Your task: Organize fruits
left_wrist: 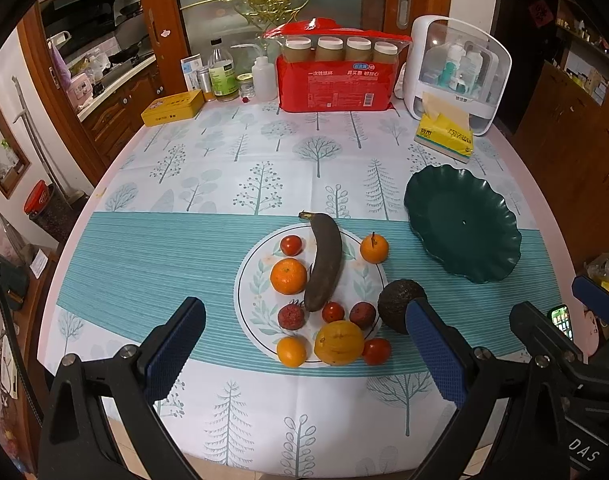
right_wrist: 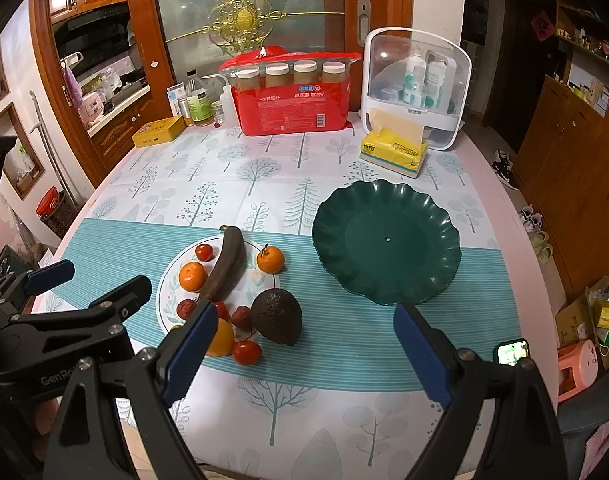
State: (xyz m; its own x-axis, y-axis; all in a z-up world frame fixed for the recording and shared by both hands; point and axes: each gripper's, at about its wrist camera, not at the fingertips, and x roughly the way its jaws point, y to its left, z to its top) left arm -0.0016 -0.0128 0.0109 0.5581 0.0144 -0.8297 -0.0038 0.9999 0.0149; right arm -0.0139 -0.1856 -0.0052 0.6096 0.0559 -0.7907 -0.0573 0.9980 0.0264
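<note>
A white floral plate (left_wrist: 256,280) (right_wrist: 168,280) holds a dark overripe banana (left_wrist: 324,264) (right_wrist: 224,268), several oranges (left_wrist: 288,276), small red tomatoes (left_wrist: 291,245), dark red lychees (left_wrist: 291,317) and a yellow-orange fruit (left_wrist: 338,343). A dark avocado (left_wrist: 398,304) (right_wrist: 277,316) lies on the cloth just right of the plate. An empty dark green scalloped plate (left_wrist: 462,224) (right_wrist: 386,240) sits to the right. My left gripper (left_wrist: 304,348) is open above the table's near edge, in front of the fruit. My right gripper (right_wrist: 304,348) is open, in front of the avocado.
At the table's back stand a red pack of paper cups (left_wrist: 336,80), a white storage box (left_wrist: 460,72), a yellow tissue pack (left_wrist: 444,132), bottles (left_wrist: 222,72) and a yellow tin (left_wrist: 172,108). Wooden cabinets flank the table.
</note>
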